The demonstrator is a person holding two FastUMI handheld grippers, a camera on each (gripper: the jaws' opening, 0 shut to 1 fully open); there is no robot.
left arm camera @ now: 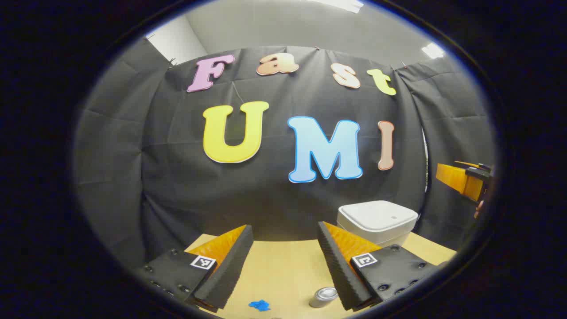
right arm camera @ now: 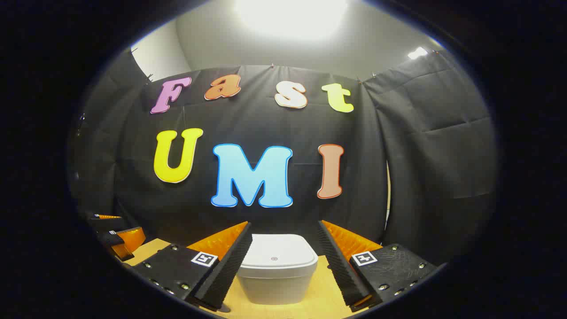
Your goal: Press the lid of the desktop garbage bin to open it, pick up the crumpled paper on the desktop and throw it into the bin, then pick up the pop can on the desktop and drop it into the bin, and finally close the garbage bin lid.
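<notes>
A white garbage bin [left arm camera: 376, 221] with its lid down stands at the back right of the wooden table [left arm camera: 283, 266]. In the right gripper view the bin [right arm camera: 277, 268] sits straight ahead, framed by my right gripper [right arm camera: 283, 261], which is open and held above the table in front of it. My left gripper [left arm camera: 283, 266] is open too, empty, over the table's middle. A silver pop can [left arm camera: 323, 297] lies near its right finger. Crumpled blue paper [left arm camera: 259, 305] lies on the table below it. The right gripper [left arm camera: 465, 179] shows at the far right of the left gripper view.
Black cloth walls close the booth behind and to both sides of the table. The left gripper [right arm camera: 117, 239] appears at the lower left of the right gripper view, over the table's left part.
</notes>
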